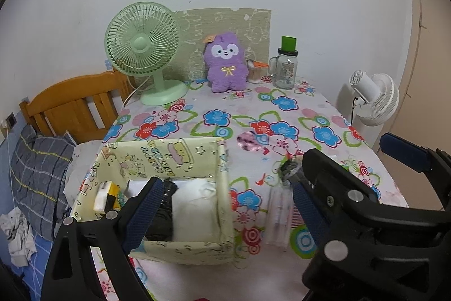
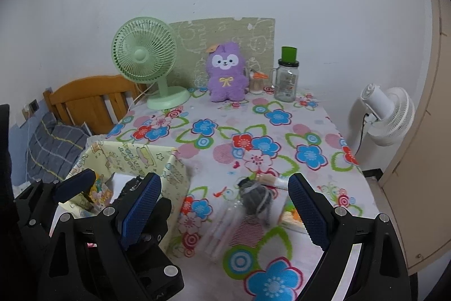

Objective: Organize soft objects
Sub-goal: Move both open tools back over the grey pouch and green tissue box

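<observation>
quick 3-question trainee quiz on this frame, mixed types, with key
1. True or false: the purple plush lies inside the yellow box.
2. Multiple choice: what lies on the table between the fingers of the right gripper? A) grey yarn ball B) green fan C) glass jar
3. Fill in: both grippers are ____ (open/shut); see also the left gripper.

Key: 1 false, it stands at the far wall beside the fan. 2 A. 3 open, neither holds anything.
</observation>
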`<state>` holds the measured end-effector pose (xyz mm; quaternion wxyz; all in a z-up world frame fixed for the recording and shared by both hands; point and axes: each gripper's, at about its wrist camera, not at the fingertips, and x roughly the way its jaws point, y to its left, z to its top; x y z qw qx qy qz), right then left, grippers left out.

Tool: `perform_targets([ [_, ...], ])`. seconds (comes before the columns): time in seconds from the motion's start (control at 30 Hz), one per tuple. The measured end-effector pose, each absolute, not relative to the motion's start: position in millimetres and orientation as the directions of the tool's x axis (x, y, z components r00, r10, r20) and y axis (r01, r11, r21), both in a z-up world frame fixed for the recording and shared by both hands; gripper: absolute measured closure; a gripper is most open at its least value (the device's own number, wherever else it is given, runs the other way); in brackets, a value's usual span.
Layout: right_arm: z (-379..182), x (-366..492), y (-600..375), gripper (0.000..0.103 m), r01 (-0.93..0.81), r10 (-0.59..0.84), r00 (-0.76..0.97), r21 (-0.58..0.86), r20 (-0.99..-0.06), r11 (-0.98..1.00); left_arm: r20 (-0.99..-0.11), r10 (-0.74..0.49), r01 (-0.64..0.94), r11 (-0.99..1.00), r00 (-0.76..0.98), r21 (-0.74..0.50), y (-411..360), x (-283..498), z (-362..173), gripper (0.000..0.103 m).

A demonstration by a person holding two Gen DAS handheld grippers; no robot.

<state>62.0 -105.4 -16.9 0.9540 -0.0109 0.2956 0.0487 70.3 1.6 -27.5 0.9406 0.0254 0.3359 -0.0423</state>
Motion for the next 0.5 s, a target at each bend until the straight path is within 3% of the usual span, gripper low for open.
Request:
perform_targets([
  [0.5, -20, 39, -159, 0.009, -0.058, 0.061, 0.833, 0.024, -0.550, 0.998, -0.610, -0.089, 0.150, 0.988, 0.787, 0.049, -52, 55, -28, 0.009],
])
